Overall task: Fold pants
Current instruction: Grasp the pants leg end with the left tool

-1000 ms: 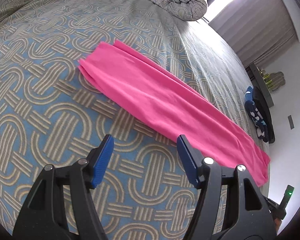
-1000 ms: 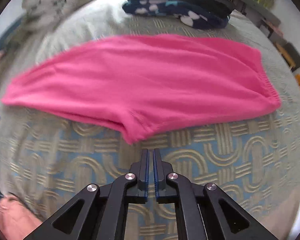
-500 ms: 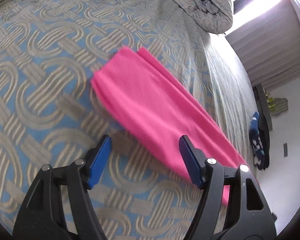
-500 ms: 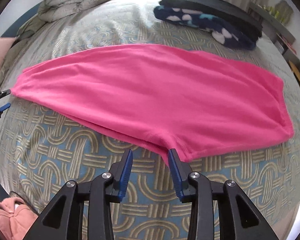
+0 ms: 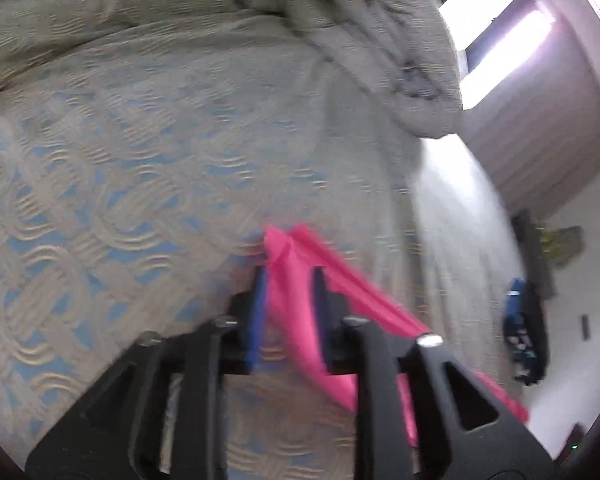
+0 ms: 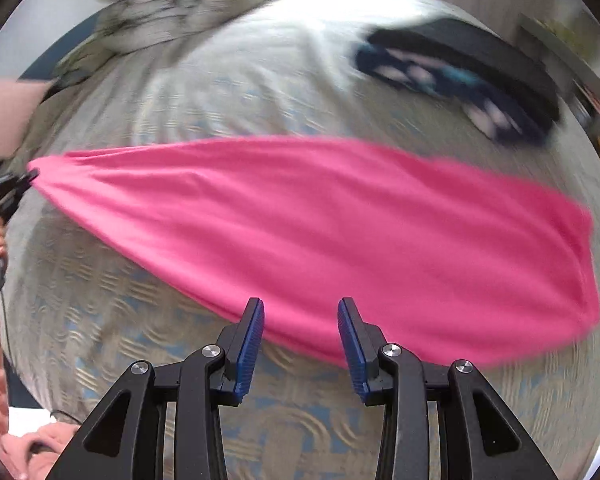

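Observation:
The pink pants (image 6: pixel 340 224) lie folded lengthwise across the patterned bedspread (image 6: pixel 100 320). In the left wrist view my left gripper (image 5: pixel 288 276) is closed around the leg-end of the pants (image 5: pixel 288 280), which bunches between the blue pads. That end also shows at the far left of the right wrist view, pinched by the left gripper (image 6: pixel 30 176). My right gripper (image 6: pixel 300 316) is open and empty, its fingertips at the near edge of the pants close to the crotch. Both views are motion-blurred.
A rolled grey duvet (image 5: pixel 380 40) lies at the head of the bed. A dark blue patterned garment (image 6: pixel 460 84) lies beyond the pants near the bed's far edge. A window and curtain (image 5: pixel 540 120) stand behind.
My left gripper moved onto the leg-end and closed on it. My right gripper went from shut to open and opened wider at the pants' near edge.

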### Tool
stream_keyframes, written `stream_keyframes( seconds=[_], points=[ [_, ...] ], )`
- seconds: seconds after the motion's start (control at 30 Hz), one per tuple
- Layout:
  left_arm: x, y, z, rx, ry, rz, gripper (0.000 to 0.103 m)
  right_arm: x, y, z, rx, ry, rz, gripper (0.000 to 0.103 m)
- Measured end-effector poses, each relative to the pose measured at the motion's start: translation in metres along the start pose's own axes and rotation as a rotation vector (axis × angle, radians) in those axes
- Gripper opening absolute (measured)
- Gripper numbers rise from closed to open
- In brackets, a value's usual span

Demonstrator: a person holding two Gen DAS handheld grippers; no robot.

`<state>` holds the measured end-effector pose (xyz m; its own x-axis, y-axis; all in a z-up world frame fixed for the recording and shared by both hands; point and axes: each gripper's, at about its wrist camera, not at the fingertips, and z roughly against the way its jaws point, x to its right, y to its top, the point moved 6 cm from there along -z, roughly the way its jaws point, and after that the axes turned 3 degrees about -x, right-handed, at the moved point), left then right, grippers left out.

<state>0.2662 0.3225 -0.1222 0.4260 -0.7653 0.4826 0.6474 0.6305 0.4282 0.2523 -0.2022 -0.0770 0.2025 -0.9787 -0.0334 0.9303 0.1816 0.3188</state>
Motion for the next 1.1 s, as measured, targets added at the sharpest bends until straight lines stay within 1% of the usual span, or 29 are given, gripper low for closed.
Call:
stream_keyframes(
  seconds=[0.03,0.07,0.13,0.17,0.2,0.27,0.3,0.33,0.43,0.5,0.53,0.57,0.63,0.67,0.73,0.83,0.9,0.93,0.97,1.0,1.03,1.1],
  points=[
    [-0.010,-0.003,-0.002,-0.022,0.000,0.020,0.042,-0.012,0.009,-0.001,0.005,-0.004,0.049,0.039],
    [-0.017,-0.008,-0.003,-0.045,-0.010,0.044,0.043,-0.030,0.021,-0.001,0.014,-0.007,0.121,0.039],
    [-0.026,-0.019,-0.007,-0.087,-0.046,0.075,0.043,-0.062,0.039,-0.002,0.028,0.010,0.222,0.040],
    [-0.027,-0.026,-0.010,-0.113,-0.069,0.086,0.045,-0.079,0.048,-0.003,0.032,0.034,0.268,0.041],
    [-0.028,-0.032,-0.011,-0.138,-0.090,0.089,0.047,-0.092,0.055,-0.005,0.032,0.060,0.298,0.044],
    [-0.019,-0.042,-0.022,-0.192,-0.123,0.081,0.057,-0.124,0.072,-0.012,0.020,0.129,0.355,0.045],
    [-0.016,-0.044,-0.025,-0.195,-0.131,0.072,0.060,-0.142,0.082,-0.016,0.010,0.163,0.385,0.045],
    [-0.012,-0.046,-0.027,-0.187,-0.131,0.059,0.065,-0.162,0.091,-0.020,0.002,0.203,0.422,0.045],
    [0.001,-0.043,-0.037,-0.163,-0.125,0.018,0.065,-0.215,0.115,-0.029,-0.012,0.296,0.520,0.047],
    [0.008,-0.036,-0.042,-0.150,-0.112,-0.009,0.060,-0.249,0.133,-0.040,-0.024,0.334,0.567,0.051],
    [0.008,-0.035,-0.042,-0.147,-0.106,-0.026,0.053,-0.262,0.142,-0.048,-0.030,0.350,0.580,0.051],
    [0.008,-0.035,-0.041,-0.144,-0.099,-0.043,0.052,-0.276,0.151,-0.057,-0.040,0.371,0.592,0.051],
    [0.002,-0.035,-0.038,-0.137,-0.112,-0.044,0.051,-0.299,0.164,-0.074,-0.059,0.420,0.626,0.051],
    [-0.001,-0.035,-0.037,-0.133,-0.121,-0.030,0.051,-0.315,0.171,-0.085,-0.064,0.425,0.663,0.051],
    [-0.009,-0.036,-0.035,-0.128,-0.146,0.009,0.052,-0.331,0.178,-0.103,-0.070,0.414,0.724,0.051],
    [-0.018,-0.038,-0.032,-0.127,-0.198,0.058,0.052,-0.359,0.187,-0.130,-0.110,0.402,0.801,0.051],
    [-0.017,-0.038,-0.033,-0.126,-0.219,0.068,0.055,-0.373,0.193,-0.148,-0.142,0.410,0.811,0.051],
    [-0.015,-0.038,-0.033,-0.128,-0.228,0.066,0.060,-0.380,0.196,-0.154,-0.155,0.421,0.811,0.051],
    [-0.013,-0.038,-0.034,-0.127,-0.237,0.061,0.067,-0.385,0.199,-0.158,-0.166,0.437,0.812,0.051],
    [-0.009,-0.037,-0.035,-0.124,-0.243,0.049,0.070,-0.390,0.201,-0.162,-0.175,0.453,0.816,0.051],
    [-0.005,-0.036,-0.036,-0.123,-0.242,0.030,0.076,-0.394,0.202,-0.166,-0.185,0.462,0.821,0.051],
    [0.005,-0.034,-0.040,-0.112,-0.208,-0.027,0.078,-0.399,0.202,-0.179,-0.218,0.443,0.828,0.051]
  ],
)
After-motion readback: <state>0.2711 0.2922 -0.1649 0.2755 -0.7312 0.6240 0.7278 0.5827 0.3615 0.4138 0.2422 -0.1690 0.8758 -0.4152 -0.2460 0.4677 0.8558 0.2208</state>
